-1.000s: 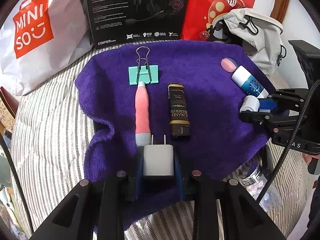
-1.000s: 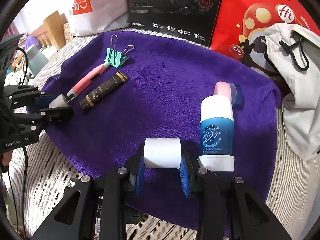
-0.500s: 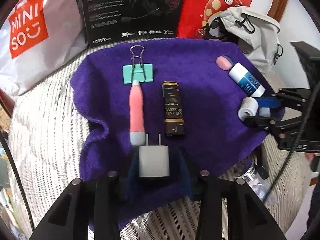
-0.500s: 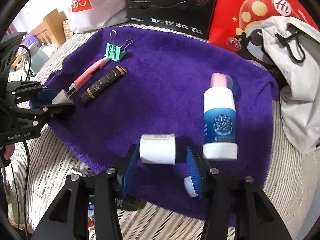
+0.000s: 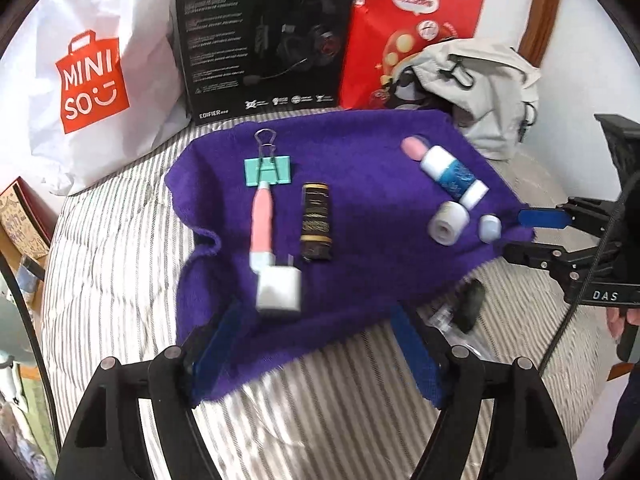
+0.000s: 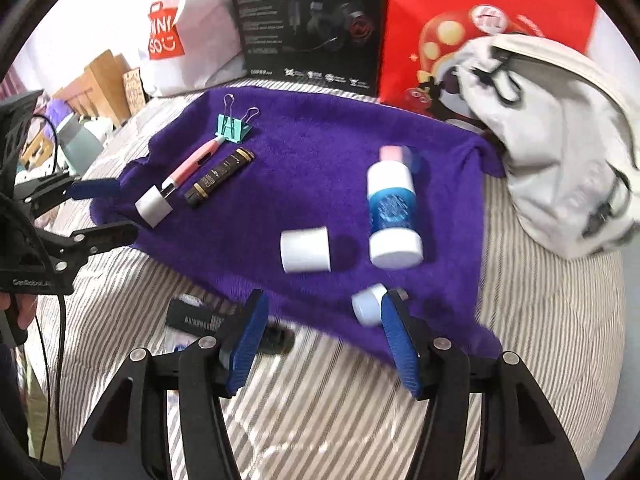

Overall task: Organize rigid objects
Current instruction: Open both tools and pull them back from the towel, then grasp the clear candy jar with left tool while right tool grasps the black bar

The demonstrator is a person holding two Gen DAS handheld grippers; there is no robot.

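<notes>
Left wrist view: my left gripper (image 5: pixel 316 344) stands wide, jaws just opened, nothing between them. The white charger plug (image 5: pixel 279 290) lies free on the purple towel (image 5: pixel 360 152), its prongs beside the pink pen (image 5: pixel 262 222); the black lighter (image 5: pixel 317 222) is next to that, the teal binder clip (image 5: pixel 267 171) at the pen's far tip. It's blurred, so touching or not I can't quite say.

Right wrist view: my right gripper (image 6: pixel 322 344) is parted too, jaws just opened and empty. The white cap (image 6: pixel 306 250) rests on the towel ahead, beside the blue-labelled bottle (image 6: pixel 392 216). A small pale lid (image 6: pixel 370 304) sits by my right finger.
</notes>
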